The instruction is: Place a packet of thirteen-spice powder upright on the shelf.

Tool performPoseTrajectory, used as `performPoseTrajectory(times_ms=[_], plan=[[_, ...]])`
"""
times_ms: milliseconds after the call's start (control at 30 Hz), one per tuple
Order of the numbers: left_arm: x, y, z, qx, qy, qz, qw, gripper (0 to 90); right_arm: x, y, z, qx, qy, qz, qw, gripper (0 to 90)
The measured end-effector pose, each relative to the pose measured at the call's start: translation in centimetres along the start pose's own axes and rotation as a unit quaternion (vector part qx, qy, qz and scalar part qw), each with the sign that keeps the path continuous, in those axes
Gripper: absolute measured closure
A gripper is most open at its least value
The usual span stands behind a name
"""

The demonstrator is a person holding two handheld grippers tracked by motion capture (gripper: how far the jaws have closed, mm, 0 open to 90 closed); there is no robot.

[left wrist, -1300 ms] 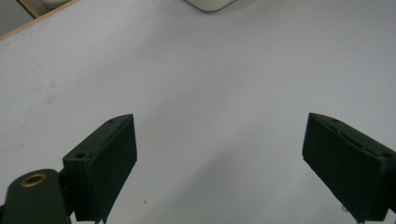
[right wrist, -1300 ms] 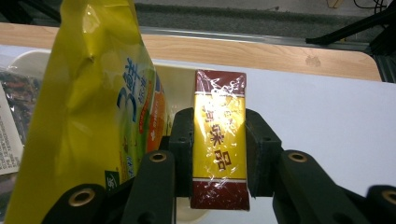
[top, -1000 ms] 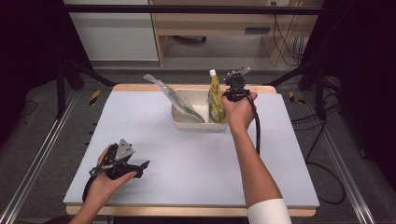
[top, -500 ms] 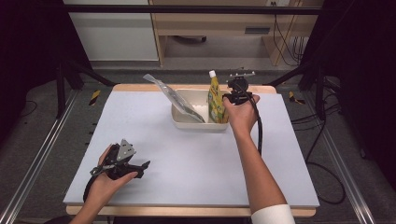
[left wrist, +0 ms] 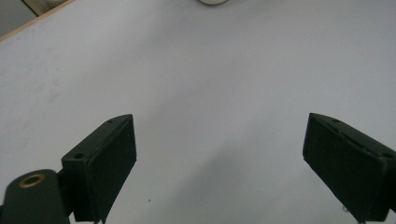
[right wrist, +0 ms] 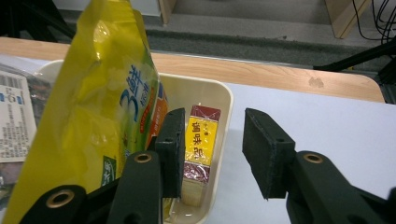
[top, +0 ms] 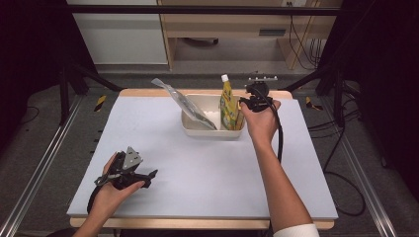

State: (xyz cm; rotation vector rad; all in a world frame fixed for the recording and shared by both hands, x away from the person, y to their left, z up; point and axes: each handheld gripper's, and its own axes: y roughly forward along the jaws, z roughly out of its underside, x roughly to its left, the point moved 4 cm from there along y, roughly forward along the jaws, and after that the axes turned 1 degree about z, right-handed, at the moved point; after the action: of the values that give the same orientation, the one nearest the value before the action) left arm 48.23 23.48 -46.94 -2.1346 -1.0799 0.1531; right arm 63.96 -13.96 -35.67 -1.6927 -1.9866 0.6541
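Note:
A cream tub stands at the table's far middle. A yellow spouted pouch stands upright in its right end, and a clear plastic bag leans out over its left side. My right gripper is at the tub's right end, beside the pouch. In the right gripper view, my right gripper is open; the yellow pouch is left of its jaws, and a small red and yellow box lies in the tub between them. My left gripper rests open at the near left, and my left gripper has bare table between its jaws.
The white table top has a wooden far edge. Beyond it are a floor, a wooden cabinet and cables. Dark stands flank the table on both sides.
My right hand has drifted slightly to the right at the tub's end. The pouch stays upright in the tub. My left gripper has not moved.

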Motion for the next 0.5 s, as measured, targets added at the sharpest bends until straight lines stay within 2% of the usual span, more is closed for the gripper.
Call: performPoseTrajectory(times_ms=[33,200,300,500], plan=[[-0.1,0.1,0.0,-0.005,-0.006,0.000,1.0000,9.4,0.0,-0.1,0.0,-0.003,0.002,-0.004,1.0000,59.0],[0.2,0.0,0.1,0.003,-0.002,-0.002,1.0000,9.1,0.0,-1.0,0.2,-0.019,0.002,-0.016,0.9997,53.9],[0.3,-0.1,0.2,0.000,-0.007,-0.005,1.0000,8.5,-0.1,-1.6,0.4,-0.032,-0.004,-0.023,0.9992,51.9],[0.7,-0.2,0.2,-0.002,-0.015,-0.011,0.9998,6.9,-0.3,-3.1,1.1,-0.048,-0.016,-0.039,0.9979,40.5]])
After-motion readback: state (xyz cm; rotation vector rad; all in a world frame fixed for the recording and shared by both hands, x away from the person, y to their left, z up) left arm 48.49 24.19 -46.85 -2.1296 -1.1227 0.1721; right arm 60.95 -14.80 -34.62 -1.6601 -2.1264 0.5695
